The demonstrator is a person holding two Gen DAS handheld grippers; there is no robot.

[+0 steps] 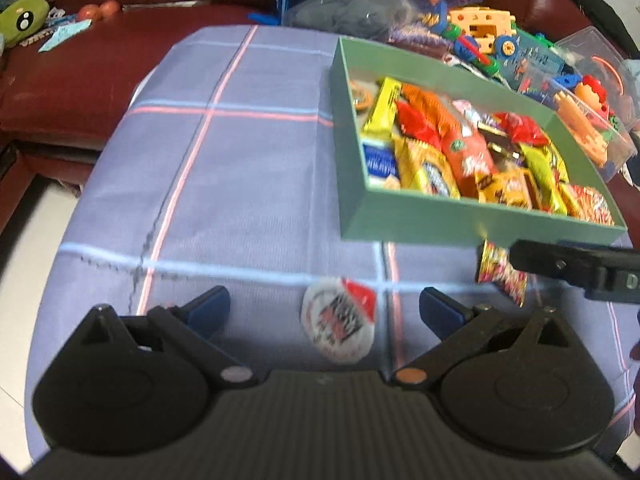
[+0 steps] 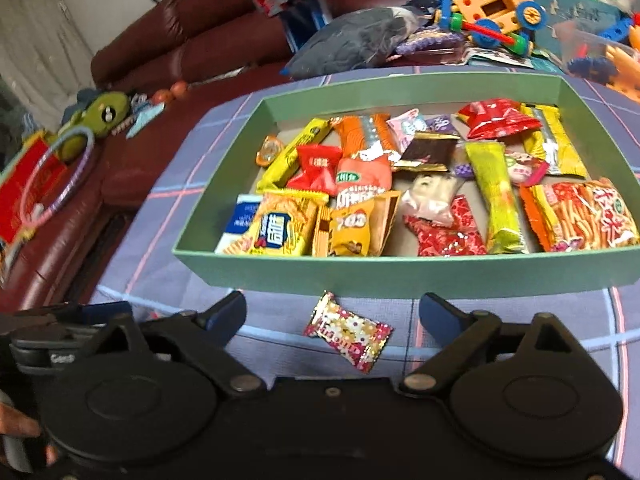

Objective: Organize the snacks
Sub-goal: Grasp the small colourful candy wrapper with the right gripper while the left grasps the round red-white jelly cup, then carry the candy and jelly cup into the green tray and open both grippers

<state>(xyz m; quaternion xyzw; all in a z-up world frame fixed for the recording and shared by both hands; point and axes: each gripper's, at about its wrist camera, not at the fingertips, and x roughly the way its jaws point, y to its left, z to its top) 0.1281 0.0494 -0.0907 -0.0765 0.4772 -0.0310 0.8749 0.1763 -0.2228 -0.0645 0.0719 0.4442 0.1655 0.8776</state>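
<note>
A green box (image 2: 400, 274) (image 1: 460, 222) holding several bright snack packets stands on a checked blue cloth (image 1: 248, 184). A round white and red snack (image 1: 340, 322) lies on the cloth between the wide-apart fingers of my left gripper (image 1: 325, 307); no pad touches it. A small gold and pink wrapped candy (image 2: 347, 331) (image 1: 500, 276) lies just in front of the box, between the fingers of my right gripper (image 2: 333, 314), which stands open and clear of it. A black finger of the right gripper (image 1: 576, 268) reaches in over the candy in the left wrist view.
A dark red sofa (image 2: 200, 28) runs behind and to the left. Plastic building toys (image 2: 496, 16), a clear toy box (image 1: 588, 120) and a grey bag (image 2: 352, 44) crowd the far side. A green plush (image 2: 100, 116) and hoop (image 2: 60, 176) lie left.
</note>
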